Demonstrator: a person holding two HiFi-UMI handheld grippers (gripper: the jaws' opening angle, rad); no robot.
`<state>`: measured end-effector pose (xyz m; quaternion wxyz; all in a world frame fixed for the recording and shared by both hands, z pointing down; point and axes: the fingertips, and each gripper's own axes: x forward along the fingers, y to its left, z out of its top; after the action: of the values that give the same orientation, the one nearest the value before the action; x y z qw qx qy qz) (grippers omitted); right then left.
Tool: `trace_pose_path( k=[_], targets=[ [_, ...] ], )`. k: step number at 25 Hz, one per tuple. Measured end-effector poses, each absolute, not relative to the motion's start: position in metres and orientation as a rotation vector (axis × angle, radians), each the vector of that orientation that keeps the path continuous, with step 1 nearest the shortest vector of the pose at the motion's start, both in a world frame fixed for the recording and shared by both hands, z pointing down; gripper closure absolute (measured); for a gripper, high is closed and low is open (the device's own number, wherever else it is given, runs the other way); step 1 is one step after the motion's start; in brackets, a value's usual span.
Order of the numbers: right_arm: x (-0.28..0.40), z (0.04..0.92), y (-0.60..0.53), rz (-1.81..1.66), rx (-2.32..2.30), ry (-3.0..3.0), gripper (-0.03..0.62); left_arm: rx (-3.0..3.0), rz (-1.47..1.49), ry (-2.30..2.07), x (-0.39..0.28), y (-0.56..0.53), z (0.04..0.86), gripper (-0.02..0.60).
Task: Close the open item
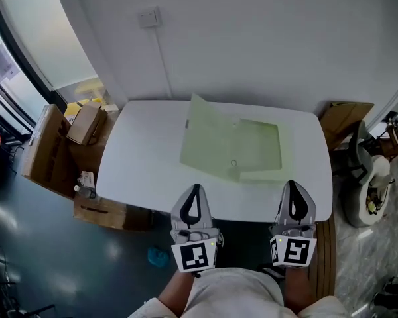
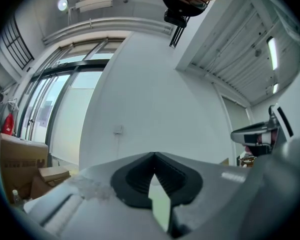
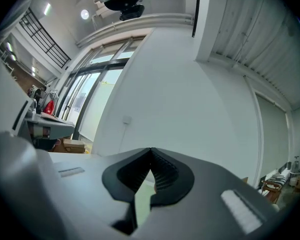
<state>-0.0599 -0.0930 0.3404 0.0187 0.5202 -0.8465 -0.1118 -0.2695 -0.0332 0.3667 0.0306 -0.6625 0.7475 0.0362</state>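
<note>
Folder (image 1: 233,147) of pale green, see-through plastic lies open on the white tabletop (image 1: 139,158), around the middle and closer to the far edge than to the near one. Its left leaf rises at an angle, with the far-left corner lifted off the surface, while the right part lies flat; a narrow flap shows along its near-right edge and a small round fastener (image 1: 233,163) sits close to the near edge. Both tools hover at the near edge of the tabletop, apart from the folder and touching nothing. The left tongs (image 1: 195,189) are in front of the folder's near-left part, and in the left gripper view (image 2: 154,157) the jaws meet at the tips with nothing gripped. The right tongs (image 1: 292,187) are in front of the folder's near-right corner, and the right gripper view (image 3: 150,152) shows the jaws pressed together and empty. Each tool carries a marker cube (image 1: 196,256) at its rear end. On the white wall behind the tabletop is a wall plate (image 1: 148,18), with a thin duct (image 1: 163,61) running down from it. Cardboard boxes (image 1: 50,151) stand on the dark floor left of the tabletop, and another cardboard box (image 1: 343,119) is at its far-right corner.
</note>
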Motion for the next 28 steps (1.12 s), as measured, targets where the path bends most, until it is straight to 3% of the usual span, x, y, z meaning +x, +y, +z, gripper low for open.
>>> trace_pose_path(
  k=[12,28],
  targets=[
    [-0.109,0.331,-0.157,-0.378,1.629,-2.591,0.592,-2.048,0.12,2.319,-0.331,-0.1,0.366,0.58],
    [-0.092,0.327,-0.183,-0.403,1.707,-2.575,0.592,-2.093,0.12,2.218,-0.314,-0.141,0.357,0.58]
  ],
)
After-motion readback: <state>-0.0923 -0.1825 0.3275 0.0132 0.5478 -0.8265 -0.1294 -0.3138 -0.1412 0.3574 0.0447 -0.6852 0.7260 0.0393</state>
